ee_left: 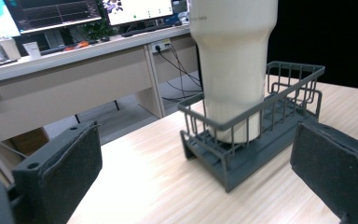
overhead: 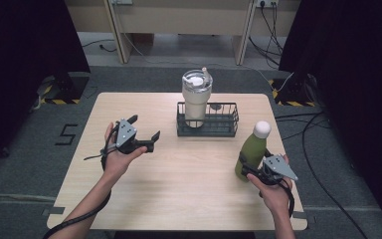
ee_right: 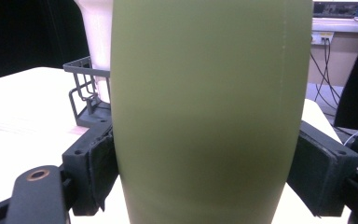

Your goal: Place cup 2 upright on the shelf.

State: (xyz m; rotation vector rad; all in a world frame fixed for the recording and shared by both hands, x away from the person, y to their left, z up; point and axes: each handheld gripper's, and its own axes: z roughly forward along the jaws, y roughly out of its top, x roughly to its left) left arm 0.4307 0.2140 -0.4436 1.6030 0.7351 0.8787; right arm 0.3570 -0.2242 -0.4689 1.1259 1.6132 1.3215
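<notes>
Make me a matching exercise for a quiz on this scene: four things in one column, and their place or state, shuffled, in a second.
Things:
1. green bottle
2. white tumbler
3. wire basket
4. left gripper

Places or states:
A. open, holding nothing, above the table
B. stands upright in the left end of the basket
C. clamped between the jaws of the right gripper
D. sits on the table near its far edge, right half unfilled

Pairs: 1-C, 2-B, 3-D, 4-A
</notes>
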